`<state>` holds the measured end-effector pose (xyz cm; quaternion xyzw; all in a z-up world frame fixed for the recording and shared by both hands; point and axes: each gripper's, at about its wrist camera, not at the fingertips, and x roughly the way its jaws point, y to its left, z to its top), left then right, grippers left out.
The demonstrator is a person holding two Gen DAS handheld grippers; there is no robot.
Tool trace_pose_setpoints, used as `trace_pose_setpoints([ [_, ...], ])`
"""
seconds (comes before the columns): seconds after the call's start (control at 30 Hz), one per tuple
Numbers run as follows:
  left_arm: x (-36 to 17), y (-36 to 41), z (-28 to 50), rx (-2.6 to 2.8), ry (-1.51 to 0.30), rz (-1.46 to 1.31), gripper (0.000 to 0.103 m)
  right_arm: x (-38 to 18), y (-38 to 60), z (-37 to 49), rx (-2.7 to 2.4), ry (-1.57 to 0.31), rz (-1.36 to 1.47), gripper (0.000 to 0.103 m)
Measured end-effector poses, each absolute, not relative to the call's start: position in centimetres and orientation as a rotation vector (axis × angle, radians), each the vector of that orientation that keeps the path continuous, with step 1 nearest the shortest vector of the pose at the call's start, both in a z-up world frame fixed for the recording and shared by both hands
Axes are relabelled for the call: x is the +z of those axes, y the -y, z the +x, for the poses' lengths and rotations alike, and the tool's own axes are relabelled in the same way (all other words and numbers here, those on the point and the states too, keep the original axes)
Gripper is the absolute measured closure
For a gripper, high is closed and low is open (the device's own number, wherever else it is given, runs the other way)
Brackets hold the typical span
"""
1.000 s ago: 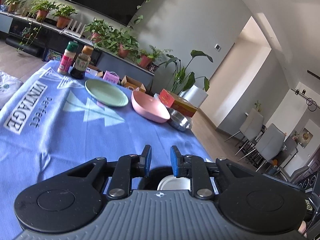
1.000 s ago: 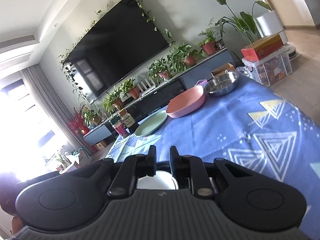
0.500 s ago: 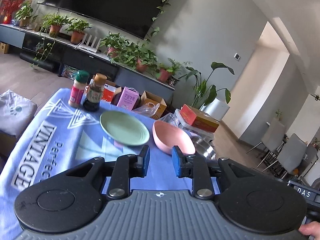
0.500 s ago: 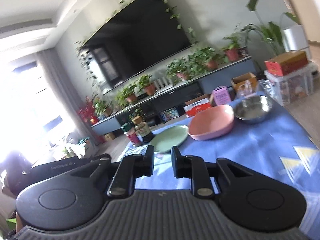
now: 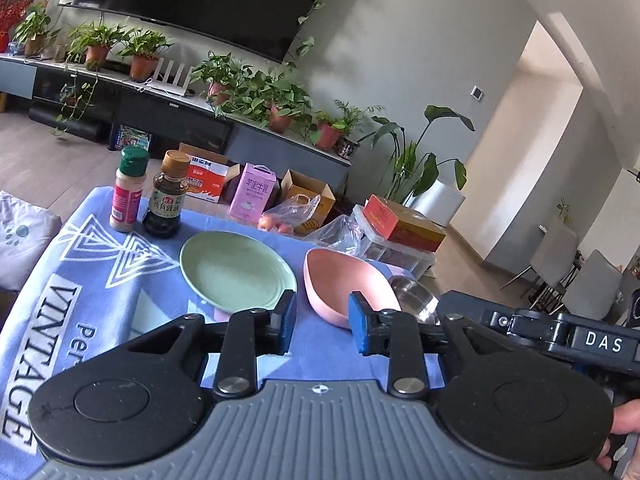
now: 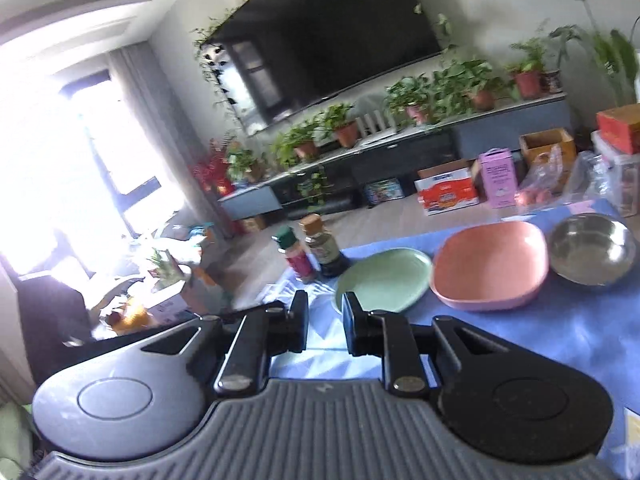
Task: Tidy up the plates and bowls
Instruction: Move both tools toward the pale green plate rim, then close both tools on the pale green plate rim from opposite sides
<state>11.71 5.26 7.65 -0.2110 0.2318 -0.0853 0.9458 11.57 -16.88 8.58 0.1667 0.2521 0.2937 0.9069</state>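
On the surface draped in a blue cloth with white triangle print [image 5: 132, 292], a round pale-green plate [image 5: 236, 270], a squarish pink bowl [image 5: 344, 286] and a round stainless-steel bowl [image 6: 592, 250] sit in a row, the plate at 9 o'clock of the pink bowl, the steel bowl at its 3 o'clock. At the plate's 10 o'clock stand a green-capped pink spice jar [image 5: 128, 194] and a dark brown-capped sauce bottle [image 5: 166, 202] (just beside each other). The left gripper [image 5: 322, 328] hovers near the dishes, fingers apart, holding nothing. The right gripper [image 6: 325, 326] likewise hangs with its fingers apart and empty.
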Motion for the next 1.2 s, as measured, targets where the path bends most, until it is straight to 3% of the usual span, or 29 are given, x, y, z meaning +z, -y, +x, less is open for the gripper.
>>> trace_pose_setpoints([
  [0.27, 8.2, -6.4, 14.3, -0.130, -0.463, -0.439, 0.072, 9.1, 15.9, 14.3, 0.626, -0.536, 0.327, 0.057],
  [0.83, 3.2, -11.4, 21.4, -0.081, -0.560, -0.578, 0.068, 5.5, 16.4, 21.6, 0.678, -0.648, 0.368, 0.049],
  [0.93, 2.1, -11.9, 22.3, -0.056, -0.590, -0.582, 0.067, 4.2, 16.7, 22.2, 0.711, -0.671, 0.396, 0.043],
  [1.2, -0.6, -11.4, 23.2, -0.015, -0.640, -0.567, 0.068, 2.6, 18.3, 22.0, 0.718, -0.721, 0.491, 0.043],
])
